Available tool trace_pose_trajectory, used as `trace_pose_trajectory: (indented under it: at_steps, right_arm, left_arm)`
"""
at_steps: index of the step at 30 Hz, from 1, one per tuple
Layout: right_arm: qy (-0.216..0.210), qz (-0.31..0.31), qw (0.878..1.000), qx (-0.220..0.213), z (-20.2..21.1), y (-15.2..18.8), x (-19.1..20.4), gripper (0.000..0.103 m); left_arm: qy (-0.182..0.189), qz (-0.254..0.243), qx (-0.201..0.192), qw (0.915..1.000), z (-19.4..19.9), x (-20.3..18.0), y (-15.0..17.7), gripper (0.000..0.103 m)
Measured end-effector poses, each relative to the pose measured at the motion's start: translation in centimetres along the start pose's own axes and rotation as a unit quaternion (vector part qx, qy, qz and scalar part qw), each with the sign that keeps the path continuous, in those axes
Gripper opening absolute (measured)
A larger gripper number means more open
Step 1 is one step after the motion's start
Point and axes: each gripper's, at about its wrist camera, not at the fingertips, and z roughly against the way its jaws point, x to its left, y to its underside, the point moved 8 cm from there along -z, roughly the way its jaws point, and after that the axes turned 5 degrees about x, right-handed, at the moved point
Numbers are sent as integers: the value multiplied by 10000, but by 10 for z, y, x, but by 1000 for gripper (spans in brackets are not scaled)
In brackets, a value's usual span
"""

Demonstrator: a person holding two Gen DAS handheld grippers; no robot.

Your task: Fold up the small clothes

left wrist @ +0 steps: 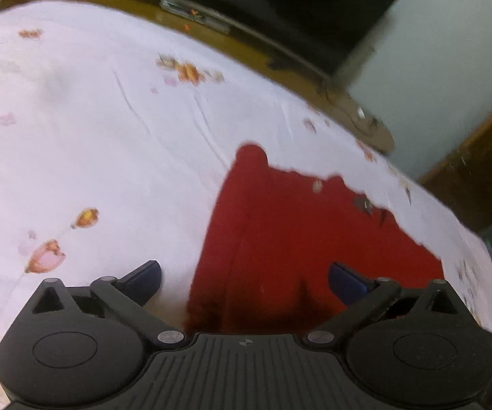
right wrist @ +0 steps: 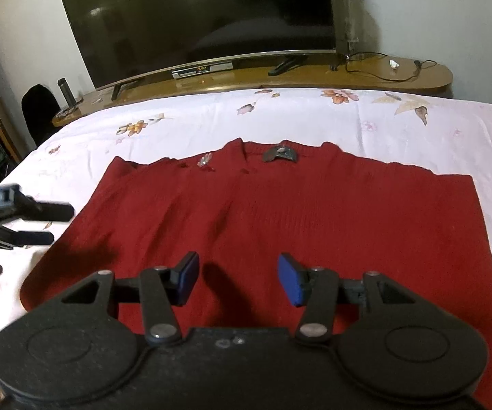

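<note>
No text, brand or number is legible; the neck label [right wrist: 279, 154] on the red sweater [right wrist: 280, 225] is blurred.

**Item count on and behind the bed**

One red sweater [right wrist: 280, 225]; one floral bedsheet [right wrist: 348, 116]; two grippers, left [left wrist: 244, 282] and right [right wrist: 238, 280]; one television [right wrist: 198, 20]; one set-top box [right wrist: 202, 69]; one wooden cabinet [right wrist: 365, 75]; one dark bottle [right wrist: 65, 91].

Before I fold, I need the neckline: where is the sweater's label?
In the right wrist view the label sits at the sweater's collar, on its far edge, centred, toward the TV.
</note>
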Motion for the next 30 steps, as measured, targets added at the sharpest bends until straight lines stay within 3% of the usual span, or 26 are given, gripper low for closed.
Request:
trace_pose_trajectory:
  at_steps: [2,6,9,13,16,19,21,24,30]
  right_arm:
    - [-4,-11,10000,15,-1,1,-1,51]
    - [-4,-41,10000,33,0,2,-3,51]
    - [31,-19,10000,38,0,2,-4,51]
    - [76,-42,10000,28,1,0,-9,50]
    - [155,15,9999,-11,2,-2,-10,49]
    - [392,80,9992,-32,2,-3,-14,49]
    - [587,218,9976,300,-13,7,-17,50]
    - [698,575,9955,278,-16,12,-13,50]
    - [6,-544,9985,-89,23,-1,-50,50]
  left_arm:
    - [-30,-130,128,9998,-7,2,4,103]
    - [149,-264,21,9995,-10,-1,8,100]
    - [272,-204,56,9994,-14,-1,10,39]
    - [481,101,12,9988,-16,2,11,21]
    - [403,-168,-119,9990,-11,-13,12,18]
    - [743,-243,-333,9964,6,-39,4,18]
    - [921,-515,-402,9936,15,-66,-1,18]
    - [1278,-895,-432,9868,24,-116,-8,18]
    - [1756,-1455,-240,9734,2,-206,-6,18]
